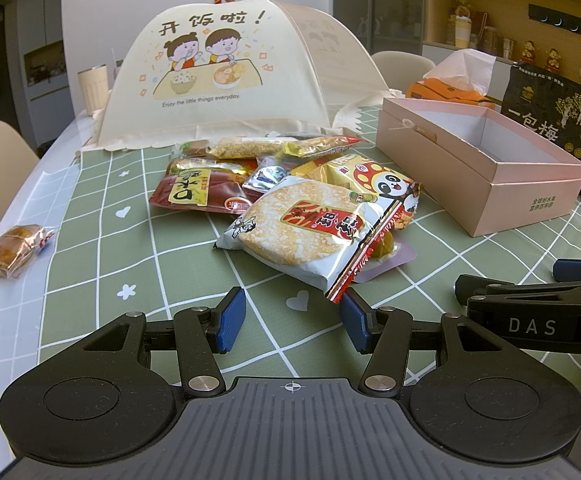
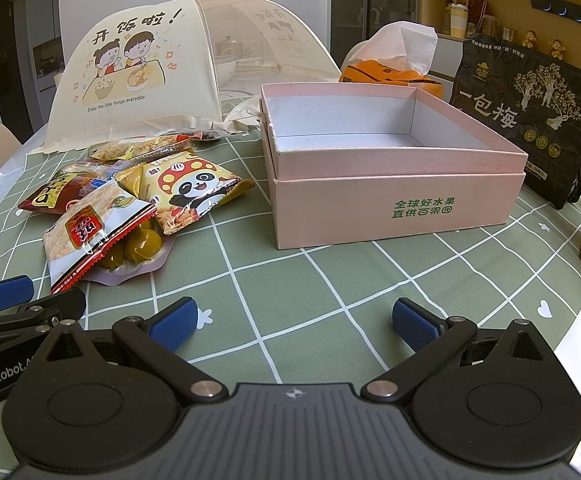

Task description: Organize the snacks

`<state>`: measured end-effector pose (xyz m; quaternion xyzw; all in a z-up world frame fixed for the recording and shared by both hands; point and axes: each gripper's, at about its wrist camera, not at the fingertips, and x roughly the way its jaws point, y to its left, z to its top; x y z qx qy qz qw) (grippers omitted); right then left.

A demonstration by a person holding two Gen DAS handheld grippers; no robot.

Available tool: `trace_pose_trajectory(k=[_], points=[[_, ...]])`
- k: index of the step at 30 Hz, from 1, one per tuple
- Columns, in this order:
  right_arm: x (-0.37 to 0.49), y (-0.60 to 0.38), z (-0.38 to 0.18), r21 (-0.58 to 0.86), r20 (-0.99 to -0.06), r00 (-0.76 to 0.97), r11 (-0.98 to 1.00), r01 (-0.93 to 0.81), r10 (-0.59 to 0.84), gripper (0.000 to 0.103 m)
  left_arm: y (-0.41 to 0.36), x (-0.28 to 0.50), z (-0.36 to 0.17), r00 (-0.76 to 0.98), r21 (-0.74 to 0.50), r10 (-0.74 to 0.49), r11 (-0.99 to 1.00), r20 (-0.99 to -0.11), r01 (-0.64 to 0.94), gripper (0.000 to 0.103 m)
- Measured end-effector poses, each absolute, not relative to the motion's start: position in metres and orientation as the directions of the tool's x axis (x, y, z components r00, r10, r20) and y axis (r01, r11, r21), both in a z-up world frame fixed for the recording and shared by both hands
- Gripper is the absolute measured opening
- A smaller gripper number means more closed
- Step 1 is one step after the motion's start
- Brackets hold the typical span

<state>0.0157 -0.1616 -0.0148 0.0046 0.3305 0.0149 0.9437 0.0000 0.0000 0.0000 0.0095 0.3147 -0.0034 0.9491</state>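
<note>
Hovering low over the green checked tablecloth (image 1: 102,216) on the table, your left hand-held gripper (image 1: 292,322) has its blue pads apart with only cloth between them, just short of the snack heap. Your right hand-held gripper (image 2: 292,322) is spread even wider, also clamped on nothing, pointing at the open pink cardboard box (image 2: 394,204).

The heap sits left of that box, near it but not touching. On top and nearest you is the round rice cracker in its white and red wrapper (image 1: 302,228), lying partly over the yellow panda-print snack bag (image 2: 194,188) and a clear pouch of green olives (image 2: 142,246). Behind those is a dark red flat packet with a yellow label (image 1: 194,192), plus a couple of long crumbly bars in clear wrap (image 1: 246,147). One small wrapped brown cake (image 1: 14,250) lies well apart at the left table edge.

The box's white inside looks bare. Behind it stand an orange tissue pack (image 2: 390,74) and a black pouch with gold trees (image 2: 530,120); the cream mesh food cover with cartoon kids (image 1: 210,76) is at the back.
</note>
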Motion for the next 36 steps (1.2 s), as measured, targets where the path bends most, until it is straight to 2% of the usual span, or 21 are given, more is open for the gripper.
trace_pose_trajectory(k=[24, 27, 36], points=[[0.0154, -0.1614, -0.0146, 0.018, -0.624, 0.781, 1.0, -0.025, 0.031, 0.103, -0.0006, 0.0003, 0.0, 0.801, 0.018, 0.003, 1.0, -0.598, 0.01, 0.058], [0.0154, -0.1614, -0.0146, 0.018, -0.624, 0.781, 1.0, -0.025, 0.03, 0.103, -0.0004, 0.0037, 0.0001, 0.799, -0.003, -0.024, 1.0, -0.601, 0.028, 0.065], [0.0162, -0.1613, -0.0149, 0.019, -0.624, 0.781, 1.0, -0.024, 0.031, 0.103, -0.0011, 0.0035, 0.0002, 0.799, 0.011, -0.016, 1.0, -0.601, 0.028, 0.064]])
